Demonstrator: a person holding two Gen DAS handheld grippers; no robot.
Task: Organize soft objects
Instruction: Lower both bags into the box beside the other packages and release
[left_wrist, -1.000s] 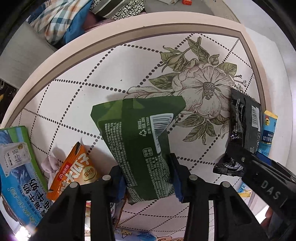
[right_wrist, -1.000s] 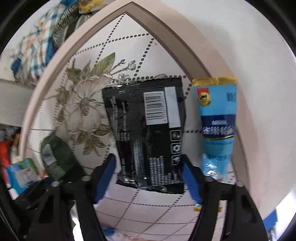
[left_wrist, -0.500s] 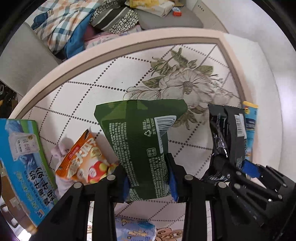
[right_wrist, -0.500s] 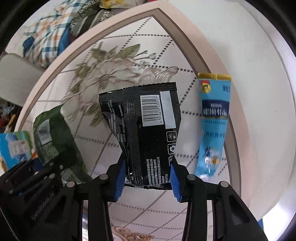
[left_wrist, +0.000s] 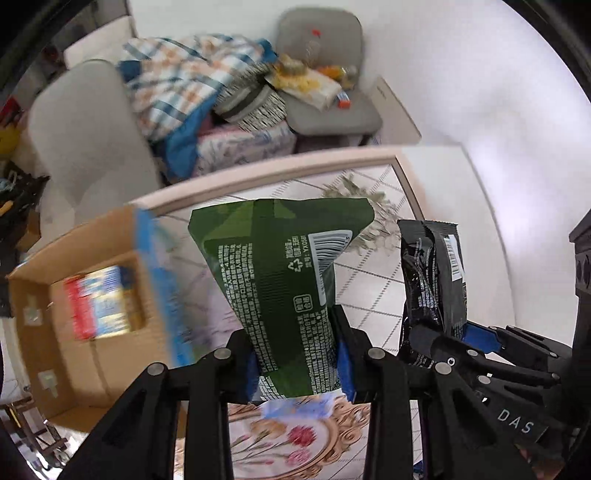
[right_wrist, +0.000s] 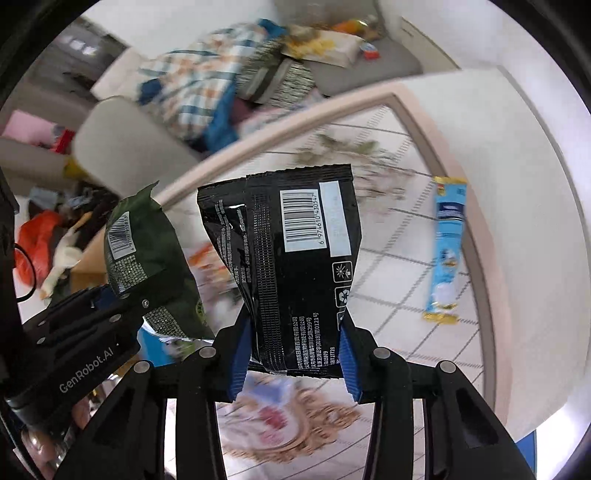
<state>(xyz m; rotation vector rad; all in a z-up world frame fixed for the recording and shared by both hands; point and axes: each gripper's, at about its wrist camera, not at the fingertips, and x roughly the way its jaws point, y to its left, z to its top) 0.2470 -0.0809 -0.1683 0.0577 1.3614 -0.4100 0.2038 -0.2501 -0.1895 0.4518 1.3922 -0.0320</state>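
Now both packets have risen clear of the floral desk (right_wrist: 402, 280): left claw (left_wrist: 297, 363) clamps the green foil pouch (left_wrist: 280, 280), right claw (right_wrist: 295, 354) the black foil sachet (right_wrist: 291, 258), likely bound for the open cardboard box (left_wrist: 74, 295) off the desk's left edge.

My two grippers ride close side by side, the green packet (left_wrist: 284, 291) and the black packet (left_wrist: 432, 291) nearly abreast, so little room lies between them. To my left the open cardboard box (left_wrist: 37, 295) offers room above the boxed goods inside (blurred). On the right, a blue tube (right_wrist: 447, 251) lies on the tabletop (right_wrist: 399, 266), bare tiles around it.
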